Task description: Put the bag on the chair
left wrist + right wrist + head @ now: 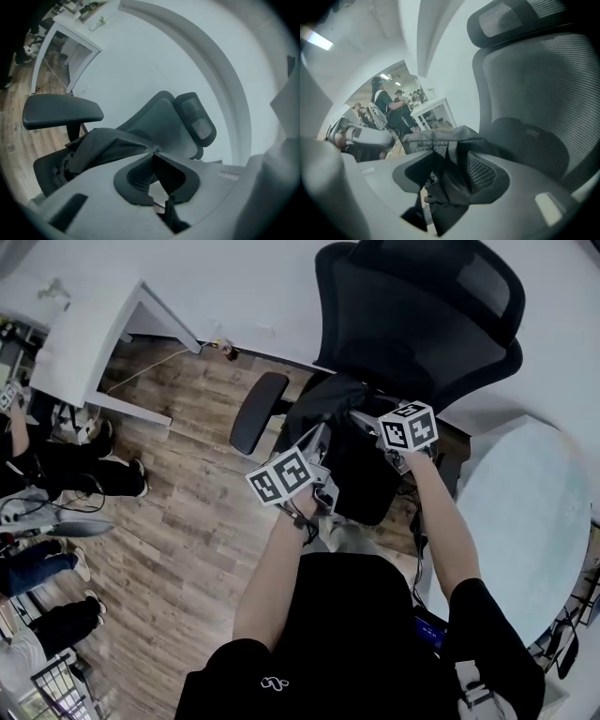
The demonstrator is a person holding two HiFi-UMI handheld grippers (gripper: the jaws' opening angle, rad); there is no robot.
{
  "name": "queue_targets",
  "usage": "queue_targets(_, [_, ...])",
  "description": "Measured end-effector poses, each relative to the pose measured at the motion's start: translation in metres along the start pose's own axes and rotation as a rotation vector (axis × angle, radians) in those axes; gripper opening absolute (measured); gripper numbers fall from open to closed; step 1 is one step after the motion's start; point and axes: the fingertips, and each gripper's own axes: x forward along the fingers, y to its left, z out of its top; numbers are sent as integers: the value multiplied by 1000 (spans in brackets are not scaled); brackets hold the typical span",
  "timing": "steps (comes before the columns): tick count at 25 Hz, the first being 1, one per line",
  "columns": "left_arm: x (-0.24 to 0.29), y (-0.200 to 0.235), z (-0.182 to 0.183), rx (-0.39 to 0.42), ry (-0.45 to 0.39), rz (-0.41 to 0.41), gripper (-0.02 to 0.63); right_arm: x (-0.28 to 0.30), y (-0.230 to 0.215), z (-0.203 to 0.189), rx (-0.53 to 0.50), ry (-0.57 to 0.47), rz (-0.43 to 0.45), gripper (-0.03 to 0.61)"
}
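Bag (361, 479), black and soft. Lay slumped on the black office chair (487, 362) in the upper middle of the head view, just below the mesh backrest (422, 334). Met from the lower side of the frame by both grippers, one at each flank.

Pinched by the left gripper (155, 152): jaws pressed together at their tips on a raised fold of the bag's cloth. Rest of the cloth sloped away to the lower left of that view, toward the seat (47, 171) and under the armrest (61, 110).

Not clamped by the right gripper (451, 152): jaws spread wide, with dark folds and a mesh patch of the bag lying loose between them. Right half of that view filled by the backrest.

Around the chair in the head view: wooden floor (187, 521) at left, a white counter (84, 343) at upper left, a pale round counter (525, 521) at right. Along the left edge, people (56, 470) in dark trousers.
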Motion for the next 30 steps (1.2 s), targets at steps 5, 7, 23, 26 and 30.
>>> queue_targets(5, [-8,-23,-17,129,-58,47,-8,-41,6,-15,-30,-39,-30,242])
queue_targets(7, [-13,-39,-16,156,-97,42,-8,-60,10,-7,-49,-85,-55,239])
queue_targets(23, [-86,-177,69,805,-417,203,-6,-224,57,123,86,-762,-165,8])
queue_targets(26, [-84,-174,60,806,-402,216,-6,-216,67,115,47,-719,-160,8])
queue_targets(30, [-82,-179,52,816,-397,210,-6,-221,72,113,10,-704,-172,8])
